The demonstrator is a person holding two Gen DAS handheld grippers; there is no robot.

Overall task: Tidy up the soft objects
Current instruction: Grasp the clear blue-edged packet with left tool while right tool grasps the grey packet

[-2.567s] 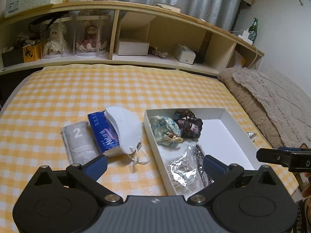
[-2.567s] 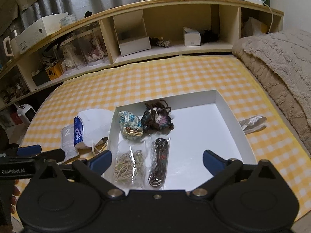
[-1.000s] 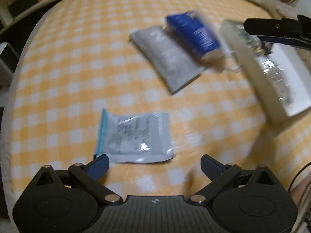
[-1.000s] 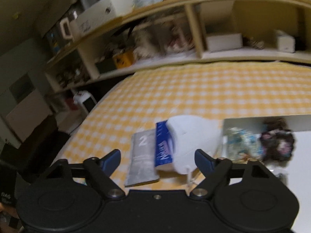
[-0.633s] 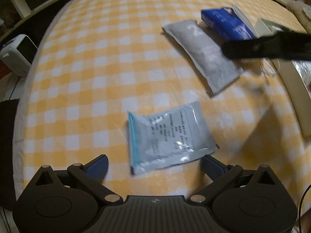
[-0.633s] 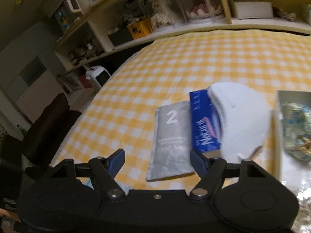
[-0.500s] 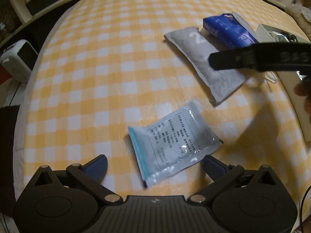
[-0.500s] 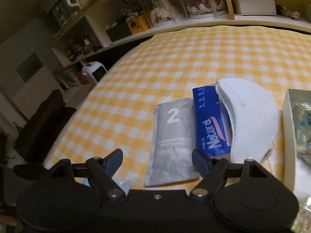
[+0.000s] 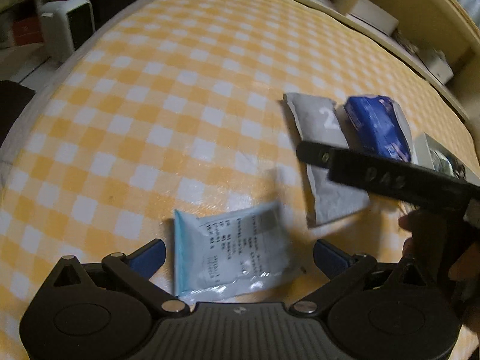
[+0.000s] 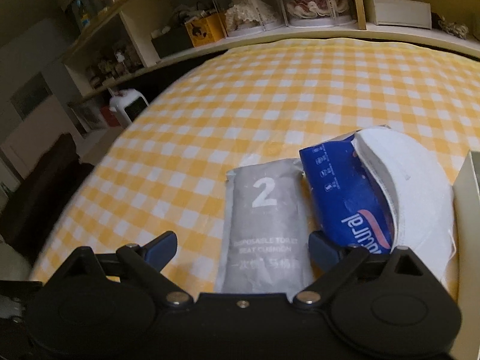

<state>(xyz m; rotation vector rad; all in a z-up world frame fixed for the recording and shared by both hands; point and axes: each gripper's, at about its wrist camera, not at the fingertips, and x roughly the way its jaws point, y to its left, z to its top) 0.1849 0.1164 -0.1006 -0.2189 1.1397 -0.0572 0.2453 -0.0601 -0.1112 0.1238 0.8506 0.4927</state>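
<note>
Since half a second ago both grippers have closed in: the clear printed sachet (image 9: 231, 255), well to the left of the grey pack marked 2 (image 10: 265, 225) on the checked cover (image 9: 150, 114), now lies between the wide-open blue fingers of the left gripper (image 9: 239, 253), and the grey pack lies between the equally wide fingers of the right gripper (image 10: 242, 247). To take each well, I would lower until the fingers straddle its middle, then close gently, since both are flat and limp. Just right of the grey pack lie the blue tissue pack (image 10: 345, 192) and, overlapping it, the white mask (image 10: 417, 192), so the right-hand finger should stay clear of them.
</note>
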